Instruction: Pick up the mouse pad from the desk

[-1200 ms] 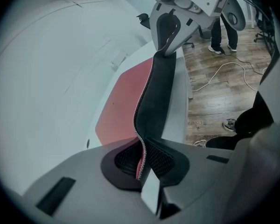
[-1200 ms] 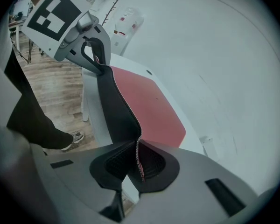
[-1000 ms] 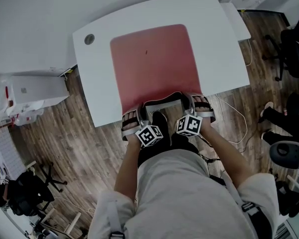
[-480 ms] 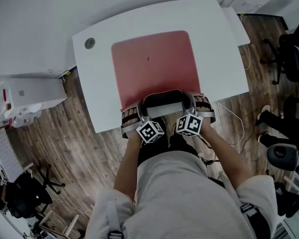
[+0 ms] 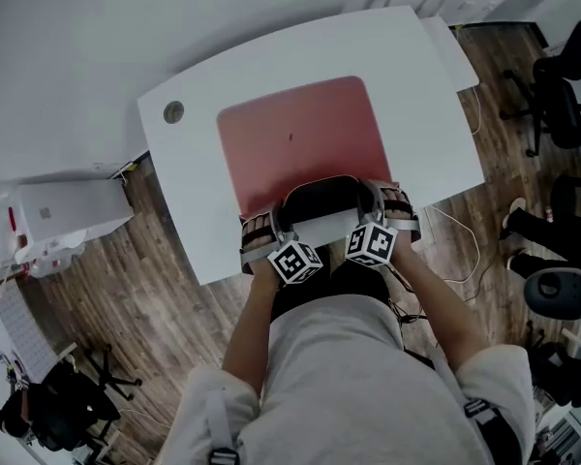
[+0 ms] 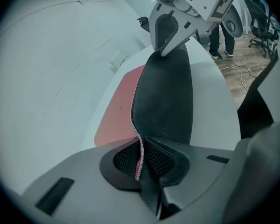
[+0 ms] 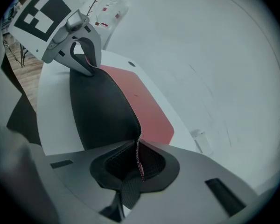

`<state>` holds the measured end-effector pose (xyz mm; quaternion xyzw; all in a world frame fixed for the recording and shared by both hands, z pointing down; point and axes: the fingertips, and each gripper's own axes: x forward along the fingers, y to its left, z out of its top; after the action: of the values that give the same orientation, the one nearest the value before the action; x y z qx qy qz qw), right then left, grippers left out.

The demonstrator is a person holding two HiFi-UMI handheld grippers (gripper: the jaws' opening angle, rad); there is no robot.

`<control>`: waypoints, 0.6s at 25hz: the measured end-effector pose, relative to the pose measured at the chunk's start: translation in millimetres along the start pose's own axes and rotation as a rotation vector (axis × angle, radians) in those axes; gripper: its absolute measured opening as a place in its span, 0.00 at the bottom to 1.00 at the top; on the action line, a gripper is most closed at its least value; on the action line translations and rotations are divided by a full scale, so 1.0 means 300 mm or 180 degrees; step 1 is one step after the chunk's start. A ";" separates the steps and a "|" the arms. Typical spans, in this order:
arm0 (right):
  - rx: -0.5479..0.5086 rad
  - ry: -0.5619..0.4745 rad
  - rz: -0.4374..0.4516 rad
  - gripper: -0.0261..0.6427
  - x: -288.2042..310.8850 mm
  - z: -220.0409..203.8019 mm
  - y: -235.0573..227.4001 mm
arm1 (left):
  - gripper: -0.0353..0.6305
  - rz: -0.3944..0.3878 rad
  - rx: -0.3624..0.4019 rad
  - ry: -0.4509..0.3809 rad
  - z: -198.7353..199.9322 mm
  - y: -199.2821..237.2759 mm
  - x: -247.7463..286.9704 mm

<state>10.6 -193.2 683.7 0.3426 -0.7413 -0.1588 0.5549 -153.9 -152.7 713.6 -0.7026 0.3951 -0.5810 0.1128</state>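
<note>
Far left in the head view: dark wood-plank floor [image 5: 126,289], a low white cabinet [image 5: 63,190] against the white wall [image 5: 77,27], and a dark chair frame [image 5: 53,400] down in the bottom corner.

Next along, a white desk [image 5: 189,197] with rounded corners, set askew to the wall. A round grey grommet [image 5: 174,111] near its far left corner. No clutter, only the red mouse pad [image 5: 300,134] across the middle of the desktop. Far part of the pad flat on the surface, with one small dark speck. Near edge lifted off the desk and curled back, black underside facing up.

At the pad's near left corner, the left gripper [image 6: 141,164], jaws pressed together on the pad's stitched rim, with the rim running up from between them. Just beside it, at the near right corner, the right gripper [image 7: 140,167], likewise pinching the rim, the black underside sweeping away from its jaws toward the other gripper. Both held over the desk's near edge, bare forearms behind them.

Right of the desk, more plank floor, with a pale cable [image 5: 460,250] looping across it. A black office chair [image 5: 562,105] near the top corner. Lower down, a bystander's leg and shoe [image 5: 523,223], then another chair base [image 5: 552,294] at the edge.
</note>
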 end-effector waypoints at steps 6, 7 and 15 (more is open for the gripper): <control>0.0218 0.0083 -0.0163 0.12 0.028 0.026 -0.074 | 0.10 -0.0029 -0.0028 -0.0140 0.022 0.072 0.052; 0.0231 0.0085 -0.0175 0.12 0.028 0.027 -0.084 | 0.10 -0.0024 -0.0064 -0.0151 0.027 0.083 0.053; 0.0284 -0.0115 -0.0283 0.12 0.049 0.083 -0.221 | 0.10 0.0186 -0.0315 -0.0190 0.075 0.239 0.079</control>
<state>7.3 -254.2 645.1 0.3965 -0.7416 -0.1563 0.5181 -163.6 -223.4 679.9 -0.7125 0.4400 -0.5360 0.1066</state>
